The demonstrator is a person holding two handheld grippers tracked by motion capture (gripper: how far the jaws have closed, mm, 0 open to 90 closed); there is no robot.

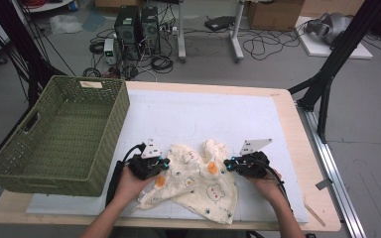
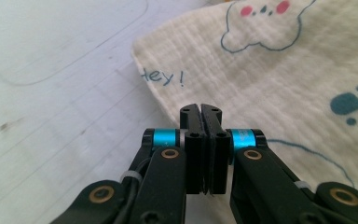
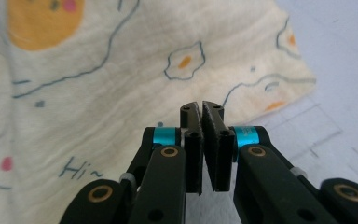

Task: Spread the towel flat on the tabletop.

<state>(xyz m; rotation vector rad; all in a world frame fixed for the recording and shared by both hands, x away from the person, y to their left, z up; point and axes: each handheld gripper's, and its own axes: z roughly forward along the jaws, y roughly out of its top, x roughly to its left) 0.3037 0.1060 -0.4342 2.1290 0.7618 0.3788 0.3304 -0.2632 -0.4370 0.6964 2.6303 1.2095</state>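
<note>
A cream cloth [image 1: 201, 186] printed with little animals, eggs and paw marks lies crumpled at the near middle of the white mat [image 1: 203, 111]. My left gripper [image 1: 167, 163] sits at the cloth's left edge. In the left gripper view its jaws are pressed together, and my left gripper [image 2: 200, 108] has its tips down on the cloth [image 2: 270, 70] just inside the hem by the word "Hey!". My right gripper [image 1: 227, 164] is at the cloth's right side. In the right gripper view my right gripper [image 3: 201, 105] is shut too, tips touching on the cloth [image 3: 98, 93]. The tips hide the pinched fabric.
A large green woven basket [image 1: 116, 116] stands on the table's left side, its near corner overhanging the edge. The wooden table edge [image 1: 297, 148] runs along the right of the mat. Cables, computer cases and stands are on the floor beyond.
</note>
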